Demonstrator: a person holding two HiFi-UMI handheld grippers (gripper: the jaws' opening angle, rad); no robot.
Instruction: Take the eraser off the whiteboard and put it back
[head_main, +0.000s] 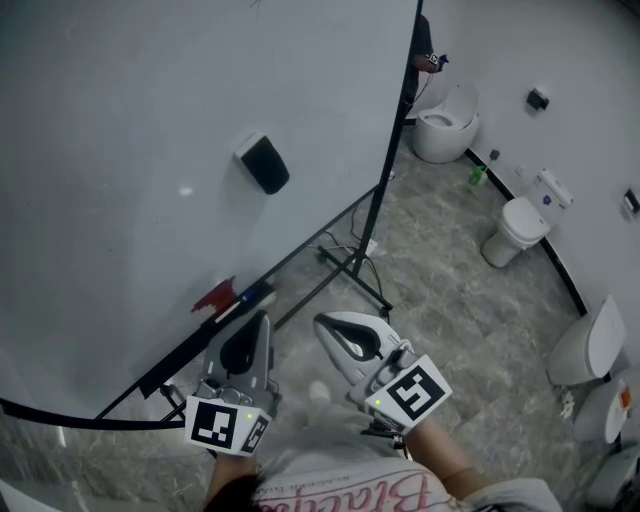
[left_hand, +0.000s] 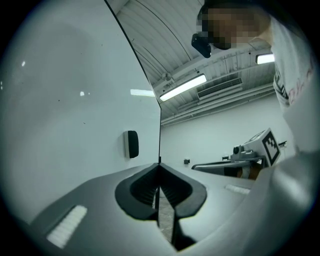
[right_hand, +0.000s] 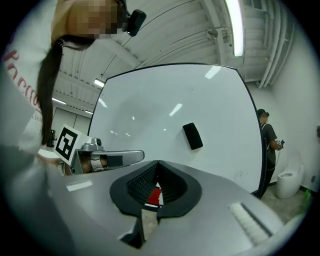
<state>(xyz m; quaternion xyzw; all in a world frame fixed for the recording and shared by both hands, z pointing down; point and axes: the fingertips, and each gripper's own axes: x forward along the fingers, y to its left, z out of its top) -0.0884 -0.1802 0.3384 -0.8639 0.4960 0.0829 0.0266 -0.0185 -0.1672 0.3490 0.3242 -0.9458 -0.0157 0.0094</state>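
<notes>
1. Hall-type test or display space, not a home: ribbed metal ceiling (left_hand: 150, 35), strip light (left_hand: 182, 87).
2. Unplumbed-looking toilets (head_main: 445, 122) stand along the white wall (head_main: 585, 60) on a stone-pattern floor (head_main: 450, 300).
3. Freestanding whiteboard (head_main: 120, 120).

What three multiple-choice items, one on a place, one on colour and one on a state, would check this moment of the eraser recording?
1. Where is the black rectangular eraser?
A. stuck on the white whiteboard
B. lying on the floor
C. in a bare hand

2. What colours are the two pens on the board's black ledge?
A. green and yellow
B. red and blue
C. both black

3. How is the right tool?
A. wide open
B. shut on the eraser
C. shut, holding nothing

Answers:
1 A: the eraser sits on the board face, apart from both tools.
2 B: the head view shows a red and a blue one side by side.
3 C: the right gripper view shows the jaws closed together, gripping nothing.
</notes>
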